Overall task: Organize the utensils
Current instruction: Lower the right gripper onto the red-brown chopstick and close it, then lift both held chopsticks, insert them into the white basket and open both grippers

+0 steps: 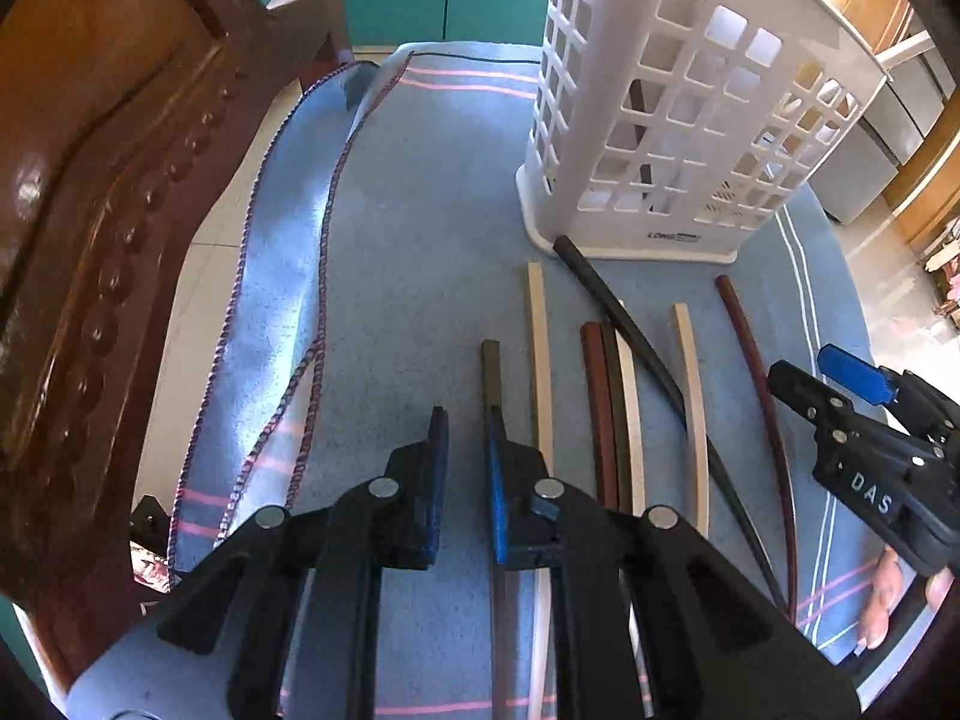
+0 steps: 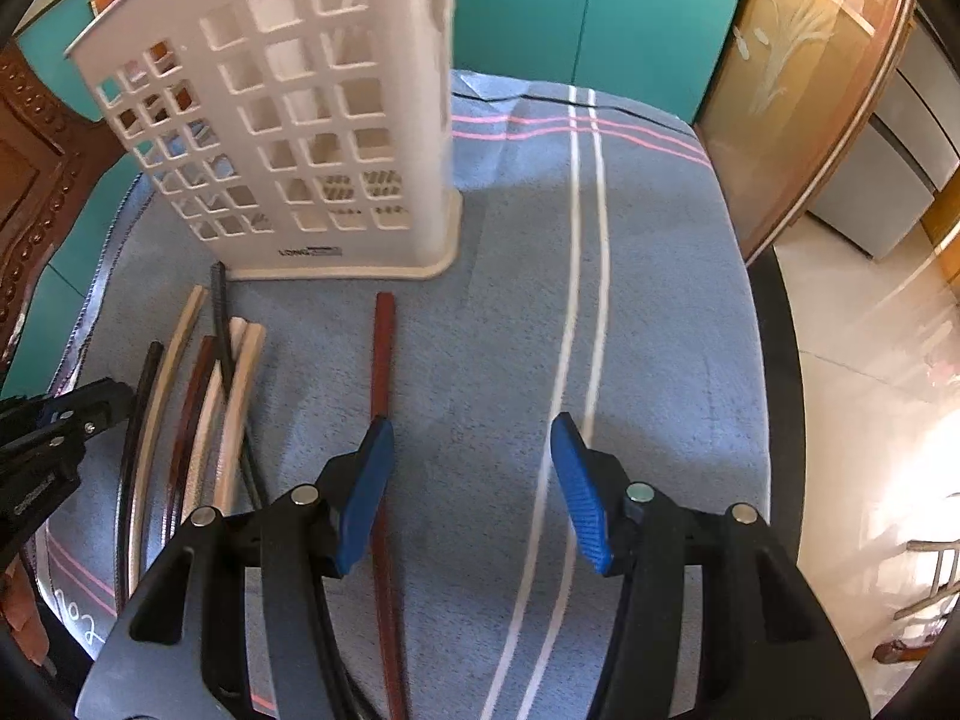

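Observation:
Several chopsticks lie side by side on a blue towel (image 1: pixel 408 252) in front of a white lattice utensil holder (image 1: pixel 690 120), also in the right wrist view (image 2: pixel 288 138). A dark stick stands inside the holder (image 1: pixel 641 138). My left gripper (image 1: pixel 465 426) is open with a narrow gap, low over the towel; its right finger lies against a dark brown chopstick (image 1: pixel 491 366). My right gripper (image 2: pixel 474 432) is wide open; a reddish-brown chopstick (image 2: pixel 383 348) runs beside its left finger. Cream (image 1: pixel 539 336), black (image 1: pixel 624 324) and brown (image 1: pixel 591 396) sticks lie between the grippers.
A carved wooden chair (image 1: pixel 102 210) stands close on the left. The towel's folded edge (image 1: pixel 288 276) runs along the left side. Teal cabinet doors (image 2: pixel 600 6) are behind. Tiled floor (image 2: pixel 870 360) lies beyond the round table's right edge.

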The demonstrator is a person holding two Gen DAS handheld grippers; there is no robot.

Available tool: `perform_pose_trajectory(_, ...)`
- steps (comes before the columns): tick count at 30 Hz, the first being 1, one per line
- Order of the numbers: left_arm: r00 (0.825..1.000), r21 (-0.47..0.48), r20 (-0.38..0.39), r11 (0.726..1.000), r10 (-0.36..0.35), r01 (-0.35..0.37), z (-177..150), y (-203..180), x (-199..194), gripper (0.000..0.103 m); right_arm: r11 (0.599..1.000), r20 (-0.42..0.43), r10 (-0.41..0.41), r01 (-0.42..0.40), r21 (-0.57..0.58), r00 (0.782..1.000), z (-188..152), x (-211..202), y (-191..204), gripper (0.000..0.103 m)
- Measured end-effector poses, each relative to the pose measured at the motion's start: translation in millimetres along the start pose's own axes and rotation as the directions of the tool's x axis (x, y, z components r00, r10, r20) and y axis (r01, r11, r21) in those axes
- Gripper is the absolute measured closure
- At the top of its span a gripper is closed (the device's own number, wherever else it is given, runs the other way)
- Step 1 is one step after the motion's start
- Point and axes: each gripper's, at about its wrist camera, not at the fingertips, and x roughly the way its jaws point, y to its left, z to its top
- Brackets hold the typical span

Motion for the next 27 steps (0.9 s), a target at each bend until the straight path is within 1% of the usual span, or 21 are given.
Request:
perform_pose_trajectory(4, 1.0, 0.003, 0.0, 1.0, 0.005, -0.005, 1, -2, -1, 0.083, 0.999, 0.039, 0.018, -0.016, -0.035, 0.999, -1, -9, 10, 0.049)
perform_pose_trajectory(6, 1.0, 0.007, -0.001, 1.0, 0.007, -0.007, -4, -4, -4, 0.082, 0.999, 0.033, 0.006, -0.004, -0.054, 0.999, -3, -7, 15, 0.049)
perform_pose_trajectory(7, 1.0, 0.009, 0.0, 1.0, 0.007, -0.007, -5, -5, -4, 0.081, 0.998, 0.017, -0.015, 0.016, -0.058, 1.0, -4, -2, 18, 0.049)
perform_pose_trajectory(9, 1.0, 0.017, -0.001, 1.0, 0.009, -0.009, -2, -7, 1, 0.079, 0.998, -0.013, -0.031, 0.03, -0.056, 0.999, -6, 5, 19, 0.049)
perform_pose_trajectory(11, 1.0, 0.026, -0.01, 1.0, 0.019, -0.018, -3, -10, 5, 0.078, 0.999, -0.008, -0.02, 0.02, -0.049, 1.0, -8, 5, 19, 0.049)
perform_pose_trajectory(14, 0.999, 0.038, 0.002, 0.998, 0.044, -0.044, -3, -15, 6, 0.074, 0.999, 0.0, -0.018, 0.018, -0.045, 1.0, -10, 5, 20, 0.049)
perform_pose_trajectory(21, 0.998, 0.043, 0.008, 0.997, 0.057, -0.058, -2, -16, 6, 0.072, 0.999, 0.031, -0.021, 0.022, -0.042, 0.999, -13, 5, 19, 0.049)
perform_pose_trajectory(22, 0.998, 0.043, 0.009, 0.997, 0.057, -0.058, -2, -17, 6, 0.072, 0.999, 0.025, -0.017, 0.018, -0.032, 1.0, -10, 5, 17, 0.051)
perform_pose_trajectory(23, 0.998, 0.046, 0.011, 0.997, 0.058, -0.058, -3, -17, 5, 0.072, 1.0, 0.015, 0.005, -0.005, -0.005, 1.0, -10, 4, 15, 0.066)
perform_pose_trajectory(24, 0.998, 0.047, 0.012, 0.997, 0.057, -0.058, -3, -17, 5, 0.072, 1.0, 0.006, 0.002, -0.002, 0.005, 1.0, -7, 3, 12, 0.074)
perform_pose_trajectory(25, 0.998, 0.05, 0.013, 0.997, 0.054, -0.055, -4, -17, 5, 0.075, 1.0, -0.006, -0.001, 0.001, 0.015, 1.0, -7, 1, 11, 0.087)
perform_pose_trajectory(26, 0.999, 0.053, 0.013, 0.997, 0.05, -0.051, -5, -17, 4, 0.085, 1.0, -0.015, 0.005, -0.005, 0.03, 1.0, -5, 1, 7, 0.094)
perform_pose_trajectory(27, 0.999, 0.059, 0.013, 0.997, 0.047, -0.047, -5, -17, 3, 0.086, 0.999, -0.025, 0.008, -0.007, 0.047, 1.0, -5, 1, 4, 0.096)
